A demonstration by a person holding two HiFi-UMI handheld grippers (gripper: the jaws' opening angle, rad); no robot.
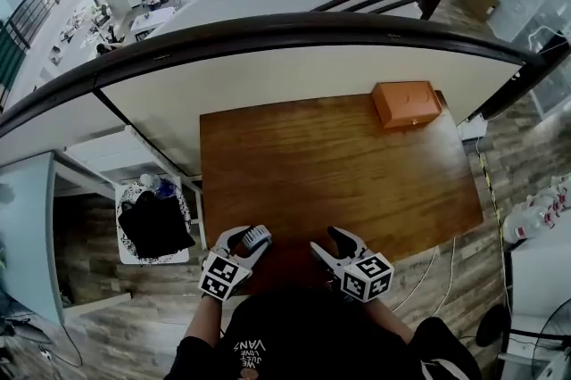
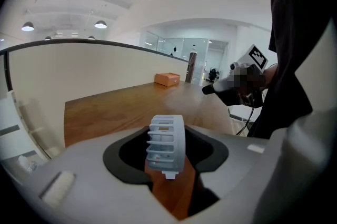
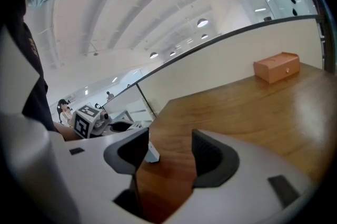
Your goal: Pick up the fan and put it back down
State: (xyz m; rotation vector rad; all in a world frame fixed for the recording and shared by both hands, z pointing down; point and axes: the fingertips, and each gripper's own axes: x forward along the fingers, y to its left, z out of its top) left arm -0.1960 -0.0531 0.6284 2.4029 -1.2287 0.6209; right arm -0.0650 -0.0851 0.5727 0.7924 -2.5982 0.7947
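Where the brown wooden table [image 1: 357, 182] meets the person's body, the small pale-grey plastic fan [image 2: 167, 145], a short drum with slatted, cage-like sides, stands on edge at the near rim. The left gripper [image 2: 168, 128] has it between its jaws: the black, hollowed pads close in on the fan's two flat faces and appear to press on them, with the jaws roughly half-way apart. A small tab projects from the bottom of the fan. Whether the fan rests on the board or sits just clear of it cannot be told.

The right gripper [image 3: 169, 139] is beside it over the same edge, jaws apart, with only bare wood grain between the ribbed black pads. Both grippers have smooth grey-white shells and carry cubes with square markers.

The table top is rectangular, with a faint sheen. A closed orange rectangular box [image 1: 406, 103] sits at its far right corner, well apart from the fan.
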